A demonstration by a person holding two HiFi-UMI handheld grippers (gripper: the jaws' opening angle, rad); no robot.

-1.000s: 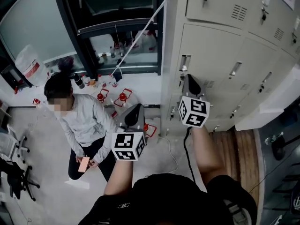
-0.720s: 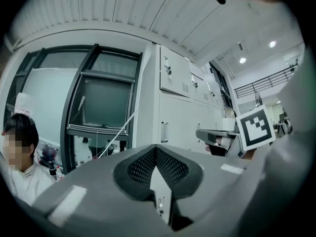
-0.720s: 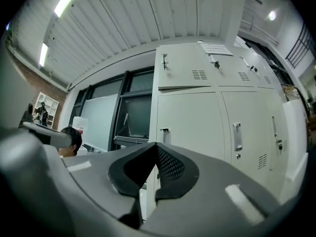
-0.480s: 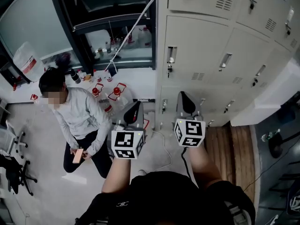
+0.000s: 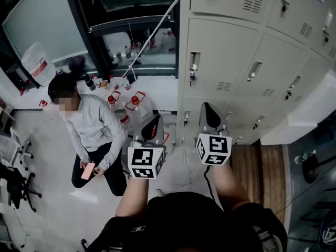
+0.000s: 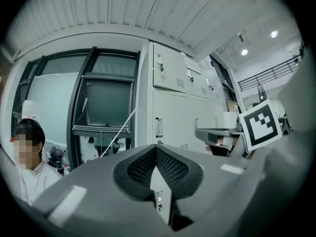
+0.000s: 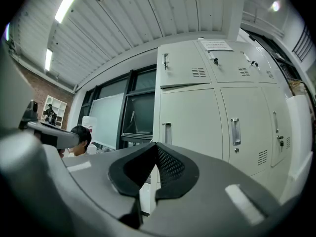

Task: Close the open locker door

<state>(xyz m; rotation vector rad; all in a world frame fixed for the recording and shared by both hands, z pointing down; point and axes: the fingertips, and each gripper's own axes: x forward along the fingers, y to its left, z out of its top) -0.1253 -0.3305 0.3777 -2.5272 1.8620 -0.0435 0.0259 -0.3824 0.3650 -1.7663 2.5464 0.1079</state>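
The left gripper point(image 5: 153, 125) and right gripper point(image 5: 210, 113) hang before the lockers point(image 5: 236, 62); each has its jaws pressed together, empty; a person point(image 5: 92, 133) crouches left of the lockers.

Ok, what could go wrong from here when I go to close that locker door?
The white cable lies loose on the floor just ahead; stepping forward could snag it. A crouching person and red-capped bottles sit close on the left, so a wide swing of the left gripper might hit them. What looks like the open door juts out far right, beyond the right gripper.
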